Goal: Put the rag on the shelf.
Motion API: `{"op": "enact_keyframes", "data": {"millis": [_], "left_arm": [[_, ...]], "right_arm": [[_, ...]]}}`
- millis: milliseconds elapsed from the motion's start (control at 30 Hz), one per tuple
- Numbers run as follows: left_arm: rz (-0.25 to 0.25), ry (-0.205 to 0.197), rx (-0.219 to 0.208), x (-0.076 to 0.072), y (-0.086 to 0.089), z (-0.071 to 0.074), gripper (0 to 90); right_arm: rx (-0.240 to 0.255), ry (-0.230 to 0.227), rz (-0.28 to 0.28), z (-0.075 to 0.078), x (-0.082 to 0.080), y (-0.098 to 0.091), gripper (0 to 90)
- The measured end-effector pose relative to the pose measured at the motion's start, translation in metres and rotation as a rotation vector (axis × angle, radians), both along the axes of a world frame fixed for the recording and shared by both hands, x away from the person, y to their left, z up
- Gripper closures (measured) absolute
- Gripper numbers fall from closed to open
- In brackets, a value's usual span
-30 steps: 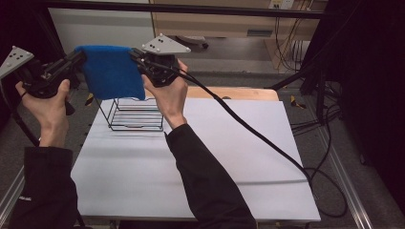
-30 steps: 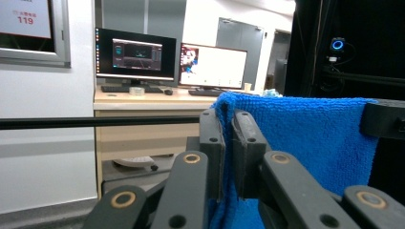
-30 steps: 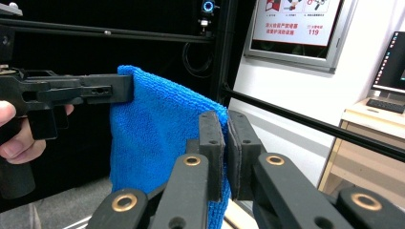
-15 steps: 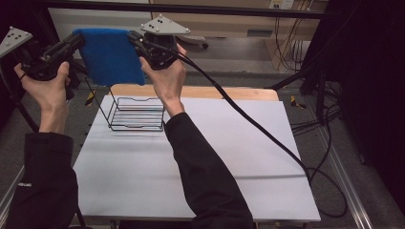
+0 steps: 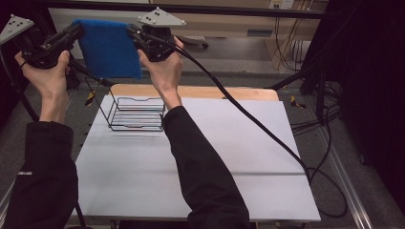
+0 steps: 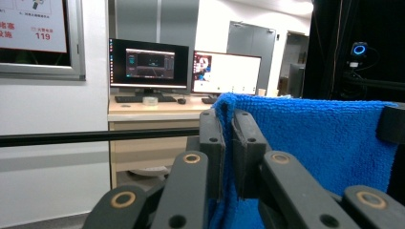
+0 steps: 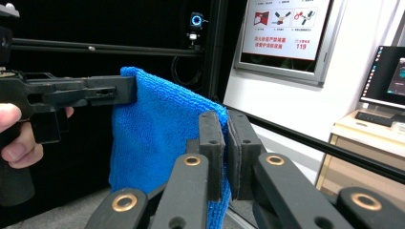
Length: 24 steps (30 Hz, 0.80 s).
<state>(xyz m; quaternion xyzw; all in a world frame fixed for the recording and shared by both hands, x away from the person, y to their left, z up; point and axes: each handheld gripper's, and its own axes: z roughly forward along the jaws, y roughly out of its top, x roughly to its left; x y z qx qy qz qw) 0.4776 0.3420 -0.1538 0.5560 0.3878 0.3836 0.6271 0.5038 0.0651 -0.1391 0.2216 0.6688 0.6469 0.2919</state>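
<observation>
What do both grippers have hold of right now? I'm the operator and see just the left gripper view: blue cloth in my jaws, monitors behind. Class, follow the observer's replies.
Observer: The right gripper is shut on the opposite top corner of the blue cloth, so the cloth hangs spread between the two.
Operator: Is anything underneath it?
Observer: Yes, a black wire rack stands on the white table, below the cloth and apart from it.
Operator: And my own grip?
Observer: From above, the left gripper pinches only the cloth's upper corner; the rest hangs free.
</observation>
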Motion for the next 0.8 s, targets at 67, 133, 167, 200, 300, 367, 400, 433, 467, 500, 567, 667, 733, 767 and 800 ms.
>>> {"op": "enact_keyframes", "data": {"millis": [67,133,167,200,300,367,400,433,467,500,567,667,733,767,800], "left_arm": [[0.0,0.001,0.003,0.004,0.0,0.001,83.9],[0.003,-0.001,0.007,0.007,-0.001,0.003,84.0],[0.005,-0.003,0.011,0.009,-0.001,0.003,84.0],[0.007,-0.003,0.013,0.01,-0.001,0.004,84.0],[0.013,-0.007,0.023,0.015,-0.001,0.005,83.9],[0.017,-0.011,0.028,0.017,-0.001,0.003,84.0],[0.015,-0.012,0.034,0.018,-0.001,0.002,83.9],[0.015,-0.011,0.039,0.019,0.0,0.0,84.0],[0.016,-0.009,0.04,0.021,0.0,-0.001,83.9],[0.014,-0.008,0.037,0.022,0.0,-0.003,83.9],[0.012,-0.006,0.039,0.024,0.0,-0.007,83.9],[0.011,0.002,0.047,0.028,0.0,-0.012,83.9],[0.01,0.006,0.048,0.03,0.001,-0.016,83.9],[0.012,0.008,0.053,0.03,0.001,-0.018,83.9],[0.012,0.011,0.053,0.031,0.001,-0.02,83.9]], "right_arm": [[-0.004,-0.002,-0.003,0.0,0.002,0.0,86.4],[-0.003,-0.005,-0.012,0.0,0.007,0.0,86.4],[0.0,-0.001,-0.012,0.0,0.009,0.0,86.4],[0.0,-0.001,-0.012,0.0,0.009,0.0,86.4],[0.001,-0.003,-0.014,0.0,0.013,0.001,86.4],[-0.005,-0.001,-0.011,0.0,0.016,0.002,86.4],[-0.005,0.0,-0.011,-0.001,0.017,0.002,86.4],[-0.011,-0.001,-0.013,-0.001,0.018,0.002,86.4],[-0.014,-0.002,-0.015,-0.002,0.019,0.003,86.4],[-0.018,-0.003,-0.016,-0.003,0.02,0.003,86.4],[-0.023,-0.002,-0.019,-0.005,0.022,0.003,86.4],[-0.034,0.011,-0.023,-0.01,0.029,0.003,86.4],[-0.039,0.012,-0.021,-0.011,0.03,0.003,86.4],[-0.041,0.011,-0.023,-0.013,0.031,0.004,86.4],[-0.044,0.012,-0.022,-0.014,0.033,0.004,86.4]]}}
